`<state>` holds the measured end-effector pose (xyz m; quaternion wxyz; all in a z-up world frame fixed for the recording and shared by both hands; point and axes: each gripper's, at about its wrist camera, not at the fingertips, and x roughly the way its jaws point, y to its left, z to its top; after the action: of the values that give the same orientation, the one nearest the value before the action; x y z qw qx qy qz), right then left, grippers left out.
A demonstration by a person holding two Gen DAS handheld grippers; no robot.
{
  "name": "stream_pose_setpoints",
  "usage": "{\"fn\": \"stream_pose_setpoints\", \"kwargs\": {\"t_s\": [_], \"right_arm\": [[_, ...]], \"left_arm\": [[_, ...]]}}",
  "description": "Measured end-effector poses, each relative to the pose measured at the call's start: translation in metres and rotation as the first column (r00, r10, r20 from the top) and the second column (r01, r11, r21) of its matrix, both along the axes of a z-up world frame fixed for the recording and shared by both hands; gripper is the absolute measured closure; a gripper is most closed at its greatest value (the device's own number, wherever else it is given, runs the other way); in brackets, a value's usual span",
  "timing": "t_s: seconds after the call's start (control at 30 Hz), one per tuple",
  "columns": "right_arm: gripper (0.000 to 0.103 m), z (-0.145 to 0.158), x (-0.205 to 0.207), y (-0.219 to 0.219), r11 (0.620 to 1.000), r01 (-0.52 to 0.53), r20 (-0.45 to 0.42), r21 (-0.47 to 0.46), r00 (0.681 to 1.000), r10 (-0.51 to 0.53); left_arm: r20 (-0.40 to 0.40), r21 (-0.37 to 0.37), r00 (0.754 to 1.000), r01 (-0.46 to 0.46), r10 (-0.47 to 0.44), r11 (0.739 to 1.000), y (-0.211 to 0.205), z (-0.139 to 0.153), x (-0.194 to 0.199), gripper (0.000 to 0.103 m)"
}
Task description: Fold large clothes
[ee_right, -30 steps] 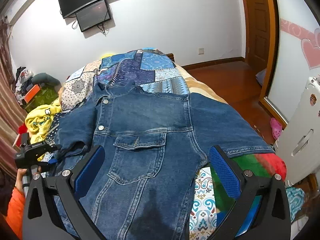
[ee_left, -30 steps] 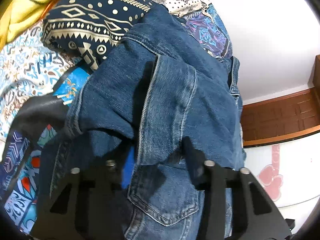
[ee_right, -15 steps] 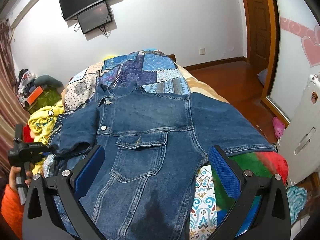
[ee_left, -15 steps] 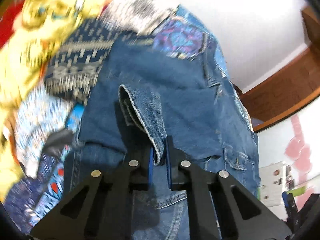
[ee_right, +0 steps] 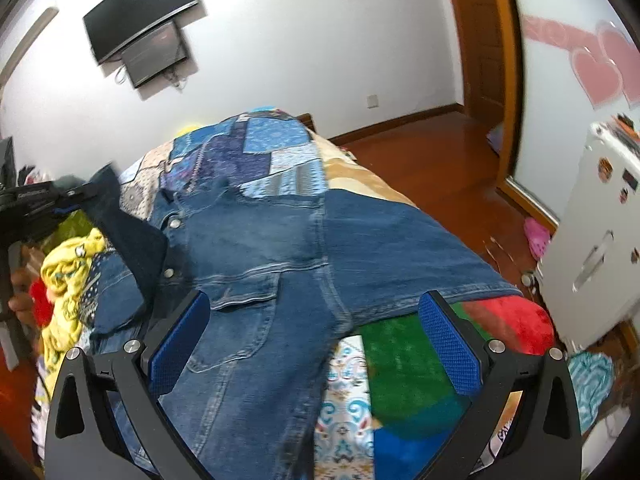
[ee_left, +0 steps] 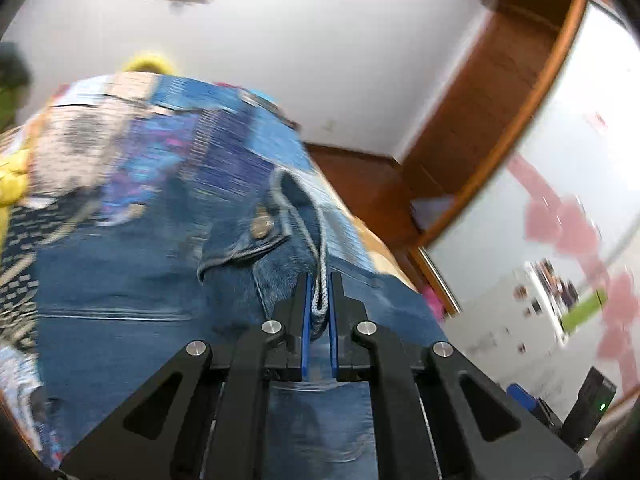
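A blue denim jacket (ee_right: 280,248) lies spread face up on the patchwork quilt of a bed (ee_right: 264,152). My left gripper (ee_left: 319,280) is shut on the jacket's sleeve cuff (ee_left: 318,300), with a metal button (ee_left: 260,228) just beyond it. In the right wrist view the left gripper (ee_right: 68,196) holds that sleeve (ee_right: 132,240) lifted above the bed's left side. My right gripper (ee_right: 314,312) is open and empty, hovering over the jacket's lower front.
Yellow clothing (ee_right: 72,264) lies at the bed's left edge. A red and green cushion (ee_right: 460,332) pokes out under the jacket's right sleeve. A white fridge (ee_right: 592,232) stands at the right, with wooden floor (ee_right: 440,160) and a doorway (ee_right: 484,40) beyond.
My left gripper closed on the sleeve cuff, then lifted it up and swung its view toward the far wall. The right gripper stayed open over the jacket.
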<state>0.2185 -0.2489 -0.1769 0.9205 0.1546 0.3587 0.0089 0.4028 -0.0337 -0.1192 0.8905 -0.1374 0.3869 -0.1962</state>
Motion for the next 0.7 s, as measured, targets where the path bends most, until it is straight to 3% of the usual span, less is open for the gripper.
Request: {"fn": "stream_pose_setpoints", "kwargs": {"t_s": [0.13, 0.23, 0.33, 0.4, 0.47, 0.53, 0.6, 0.7], "right_arm": [[0.000, -0.004, -0.004, -0.018, 0.999, 0.037, -0.025, 0.000, 0.999, -0.037], [0.000, -0.010, -0.005, -0.031, 0.998, 0.062, -0.047, -0.015, 0.997, -0.063], [0.000, -0.018, -0.003, -0.044, 0.997, 0.080, -0.074, -0.011, 0.994, -0.080], [0.000, -0.025, -0.002, -0.052, 0.996, 0.087, -0.096, 0.005, 0.992, -0.086], [0.000, -0.033, 0.002, -0.061, 0.995, 0.091, -0.123, 0.037, 0.989, -0.086], [0.000, -0.041, 0.006, -0.069, 0.993, 0.092, -0.148, 0.069, 0.986, -0.081], [0.000, -0.048, 0.009, -0.077, 0.990, 0.092, -0.172, 0.102, 0.982, -0.074], [0.000, -0.059, 0.014, -0.090, 0.982, 0.101, -0.217, 0.159, 0.974, -0.065]], "left_arm": [[-0.121, 0.031, 0.981, 0.154, -0.149, 0.988, -0.069, -0.042, 0.010, 0.097], [-0.210, 0.118, 0.952, 0.249, -0.220, 0.961, -0.113, -0.076, 0.001, 0.097], [-0.262, 0.105, 0.926, 0.307, -0.272, 0.946, -0.126, -0.092, -0.013, 0.097], [-0.264, 0.121, 0.923, 0.319, -0.280, 0.940, -0.122, -0.091, -0.020, 0.096], [-0.246, 0.147, 0.931, 0.309, -0.268, 0.940, -0.112, -0.084, -0.031, 0.087], [-0.203, 0.172, 0.950, 0.271, -0.235, 0.947, -0.090, -0.071, -0.037, 0.055], [-0.149, 0.211, 0.974, 0.200, -0.170, 0.957, -0.070, -0.059, -0.039, 0.035], [-0.084, 0.287, 0.994, 0.090, -0.068, 0.954, -0.030, -0.051, -0.041, 0.024]]}}
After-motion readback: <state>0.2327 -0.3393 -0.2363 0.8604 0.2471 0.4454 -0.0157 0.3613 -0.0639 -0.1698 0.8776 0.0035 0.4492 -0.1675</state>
